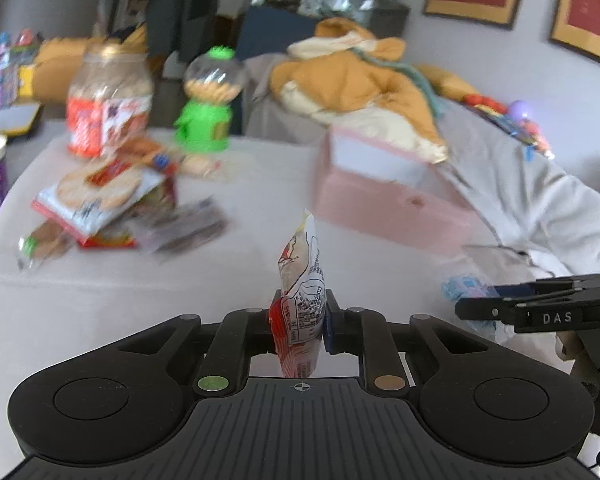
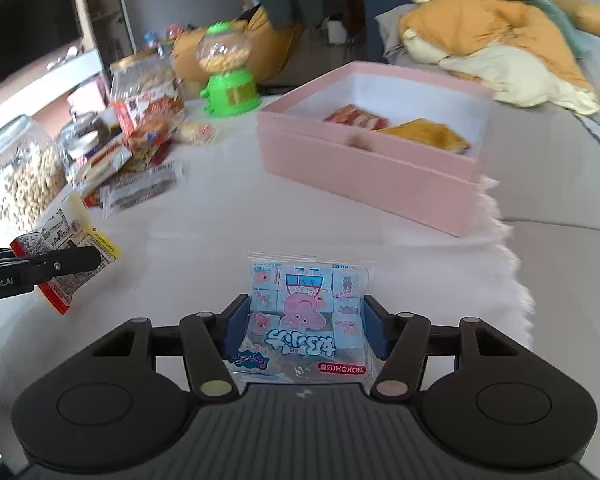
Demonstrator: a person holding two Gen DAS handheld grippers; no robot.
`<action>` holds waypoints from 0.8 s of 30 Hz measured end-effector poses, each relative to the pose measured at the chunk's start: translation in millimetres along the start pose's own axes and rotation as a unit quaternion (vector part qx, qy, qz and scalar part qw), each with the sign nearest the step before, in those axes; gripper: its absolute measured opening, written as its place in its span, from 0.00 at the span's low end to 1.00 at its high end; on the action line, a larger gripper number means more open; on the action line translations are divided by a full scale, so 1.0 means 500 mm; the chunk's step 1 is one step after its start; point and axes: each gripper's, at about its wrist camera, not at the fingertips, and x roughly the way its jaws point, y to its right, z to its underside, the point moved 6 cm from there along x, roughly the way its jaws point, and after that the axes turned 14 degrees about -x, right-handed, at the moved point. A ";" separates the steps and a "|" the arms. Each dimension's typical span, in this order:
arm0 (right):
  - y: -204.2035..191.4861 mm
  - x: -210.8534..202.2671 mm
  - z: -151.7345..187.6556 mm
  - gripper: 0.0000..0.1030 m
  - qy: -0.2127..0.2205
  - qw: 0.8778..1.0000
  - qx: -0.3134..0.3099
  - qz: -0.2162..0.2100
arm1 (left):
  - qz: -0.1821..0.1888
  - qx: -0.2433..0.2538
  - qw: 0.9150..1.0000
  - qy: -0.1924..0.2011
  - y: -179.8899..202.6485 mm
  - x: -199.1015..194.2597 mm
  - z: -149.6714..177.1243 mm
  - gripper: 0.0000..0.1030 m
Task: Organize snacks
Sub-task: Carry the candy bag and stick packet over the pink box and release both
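Your table [image 2: 228,208] is white-covered, with the pink box [image 2: 364,172] open at the far right, two packets inside. Loose snack pile [image 2: 128,168] sits far left by the jars, well apart from both claws. Your right gripper [image 2: 306,320] is closed part-way onto the blue cartoon-pig packet [image 2: 306,308], flat between the blue pads, print upside down. Your left gripper [image 1: 300,316] is clamped nearly shut on the thin white-and-red sachet [image 1: 302,276], edge-on, standing upright, top poking above the fingers
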 end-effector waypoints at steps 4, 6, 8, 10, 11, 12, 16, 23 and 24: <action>0.016 -0.070 0.005 0.57 0.036 0.999 0.005 0.006 | 0.035 0.022 0.999 0.016 0.071 -0.007 -0.049 0.20; 0.019 -0.097 -0.001 0.57 0.053 0.998 0.001 0.012 | 0.057 0.041 0.997 0.031 0.121 0.006 -0.095 0.20; 0.020 -0.112 -0.006 0.57 0.067 0.998 -0.004 0.018 | 0.075 0.059 0.995 0.031 0.171 0.044 -0.141 0.20; 0.018 -0.116 -0.006 0.57 0.074 0.997 -0.007 0.023 | 0.095 0.052 0.994 0.018 0.214 0.111 -0.189 0.20; 0.017 -0.114 -0.004 0.57 0.074 0.997 -0.007 0.023 | 0.103 0.045 0.994 0.009 0.227 0.144 -0.206 0.20; 0.017 -0.111 -0.002 0.57 0.073 0.997 -0.007 0.021 | 0.111 0.036 0.993 -0.001 0.241 0.185 -0.224 0.20; 0.018 -0.094 0.014 0.57 0.062 0.998 -0.007 0.021 | 0.109 0.001 0.994 -0.025 0.254 0.326 -0.259 0.22; 0.078 -0.073 0.003 0.57 0.050 0.998 0.002 0.035 | 0.107 -0.038 0.994 0.009 0.194 0.322 -0.276 0.23; 0.094 -0.076 -0.022 0.57 0.055 0.998 0.000 0.040 | 0.108 -0.036 0.994 0.007 0.185 0.308 -0.283 0.24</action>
